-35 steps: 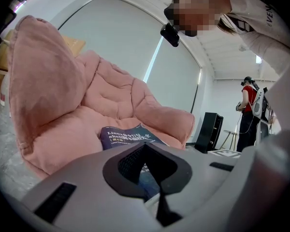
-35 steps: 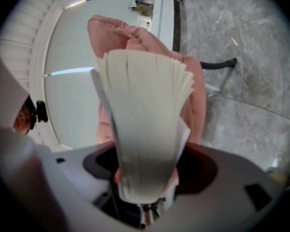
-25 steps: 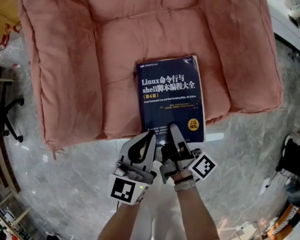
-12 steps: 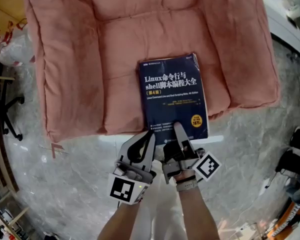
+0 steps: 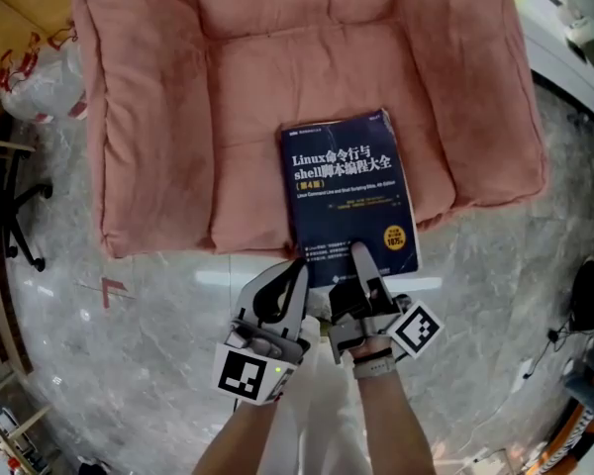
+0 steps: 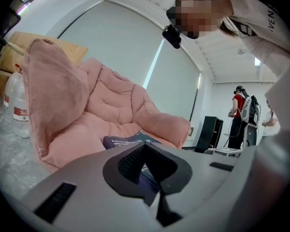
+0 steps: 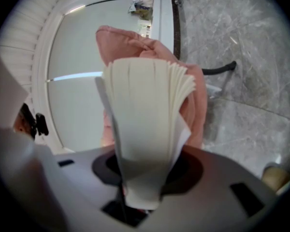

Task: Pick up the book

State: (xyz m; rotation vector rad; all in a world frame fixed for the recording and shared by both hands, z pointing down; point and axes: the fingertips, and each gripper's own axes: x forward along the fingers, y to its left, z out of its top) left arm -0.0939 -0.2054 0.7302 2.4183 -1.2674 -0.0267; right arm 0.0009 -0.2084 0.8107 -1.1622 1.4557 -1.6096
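A dark blue book (image 5: 346, 191) with white and yellow print lies cover up on the pink cushion (image 5: 178, 117), its near end sticking out over the cushion's front edge. My right gripper (image 5: 361, 265) is shut on that near end, one finger on the cover. In the right gripper view the fanned cream pages (image 7: 145, 110) fill the space between the jaws of my right gripper (image 7: 142, 178). My left gripper (image 5: 295, 270) hovers just left of the book's near corner, jaws together with nothing in them. From the left gripper (image 6: 147, 170) the book (image 6: 128, 140) shows beyond the tips.
Grey marble floor (image 5: 129, 334) surrounds the cushion. A plastic bag (image 5: 35, 92) and an office chair base (image 5: 20, 226) stand at the left. In the left gripper view a black box (image 6: 208, 132) and a person in red (image 6: 238, 115) are at the far right.
The right gripper's jaws have closed onto the book's near end and lifted it slightly. Both grippers have risen a little, and the head view has shifted left over the cushion.
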